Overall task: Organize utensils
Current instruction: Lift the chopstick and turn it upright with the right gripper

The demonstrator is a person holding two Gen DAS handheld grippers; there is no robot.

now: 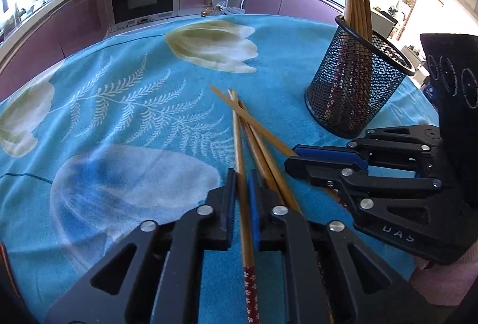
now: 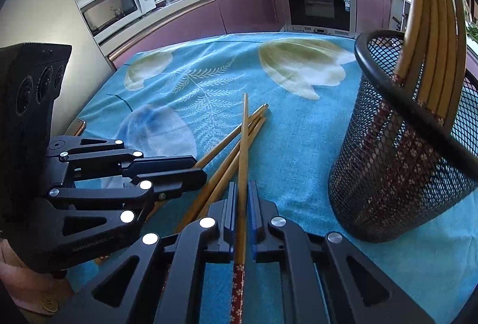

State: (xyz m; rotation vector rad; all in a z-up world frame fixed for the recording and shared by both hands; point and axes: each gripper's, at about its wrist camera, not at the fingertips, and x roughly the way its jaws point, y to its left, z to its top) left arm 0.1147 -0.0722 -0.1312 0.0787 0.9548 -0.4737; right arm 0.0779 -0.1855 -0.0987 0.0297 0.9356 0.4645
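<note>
Two claws each pinch one chopstick from the crossed pile (image 1: 263, 141) on the blue tabletop (image 1: 119, 114): left claw (image 1: 240, 189), right claw (image 2: 242, 198); only the right view shows a microwave (image 2: 116, 4), while the mesh holder (image 2: 400, 162) with chopsticks stands near.

Chopsticks in the mesh holder (image 2: 397, 174) run off the top edge; tips unseen

Four loose bamboo chopsticks (image 1: 239, 126) cross on the cloth ahead of the two grippers, one chopstick between each gripper's jaws. One black mesh holder (image 1: 355, 85) stands right of them, holding about five more chopsticks (image 2: 430, 25).
</note>
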